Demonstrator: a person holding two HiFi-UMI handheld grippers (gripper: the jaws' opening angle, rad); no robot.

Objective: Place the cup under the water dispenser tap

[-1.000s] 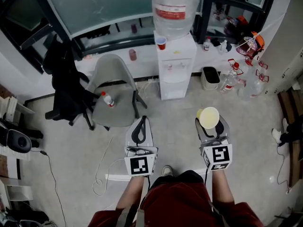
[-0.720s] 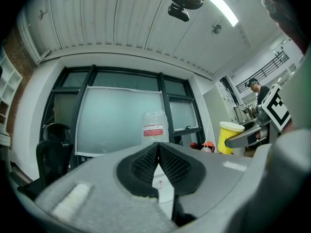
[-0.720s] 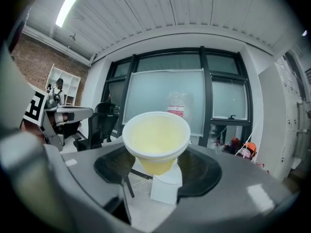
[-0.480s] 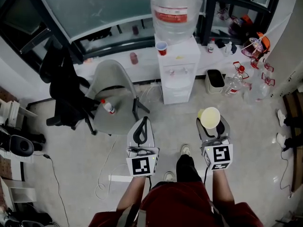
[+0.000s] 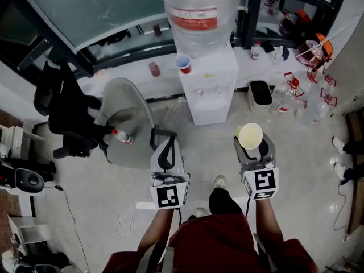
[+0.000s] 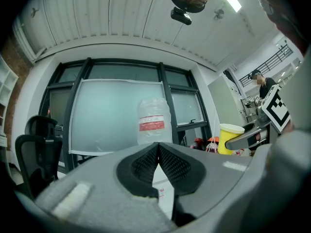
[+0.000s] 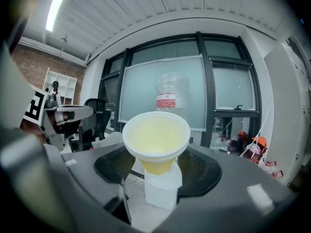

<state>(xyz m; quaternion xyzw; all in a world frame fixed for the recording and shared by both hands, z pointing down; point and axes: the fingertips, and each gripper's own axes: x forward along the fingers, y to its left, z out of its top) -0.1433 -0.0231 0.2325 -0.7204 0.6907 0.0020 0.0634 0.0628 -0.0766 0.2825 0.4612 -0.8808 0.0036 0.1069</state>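
The water bottle [image 5: 196, 16] is cut off by the head view's top edge; the taps of the dispenser [image 5: 209, 87] are too small to tell apart (mere specks); the cup [image 5: 249, 135] shows only its mouth, its walls hidden between the jaws of the right gripper [image 5: 251, 144].

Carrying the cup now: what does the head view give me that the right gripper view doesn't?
Head view only: the dispenser taps, a small cup above them, a bottle on the grey chair. Right gripper view only: the ceiling light and white shelf. Both: the yellow cup in the right gripper, and the big water bottle.
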